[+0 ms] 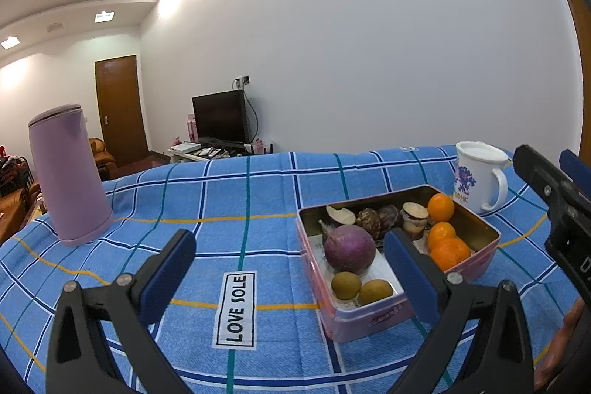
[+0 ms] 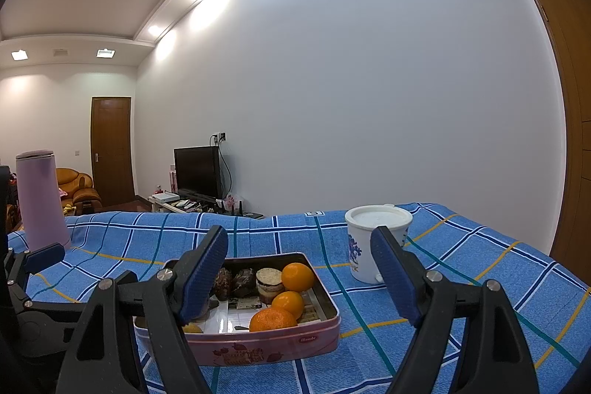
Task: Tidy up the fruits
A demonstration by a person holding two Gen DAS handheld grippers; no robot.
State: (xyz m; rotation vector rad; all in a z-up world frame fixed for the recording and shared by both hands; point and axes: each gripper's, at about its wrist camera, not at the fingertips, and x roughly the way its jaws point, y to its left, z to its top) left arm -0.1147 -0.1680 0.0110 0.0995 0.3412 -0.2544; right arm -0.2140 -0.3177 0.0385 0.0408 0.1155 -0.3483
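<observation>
A lilac kettle (image 1: 68, 176) stands far left on the blue checked cloth (image 1: 236, 209). The left gripper (image 1: 291, 264) hovers with fingers spread, empty – the pink tin (image 1: 369, 320) holds oranges (image 1: 441, 207) – right gripper (image 2: 299, 268) likewise agape, white mug (image 2: 373, 239) beyond.

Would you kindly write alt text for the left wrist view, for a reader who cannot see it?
An open pink tin on a blue checked tablecloth holds three oranges, a purple round fruit and other produce. The left tongs hover open before it. A white mug stands behind the tin; a lilac kettle stands far left.
</observation>
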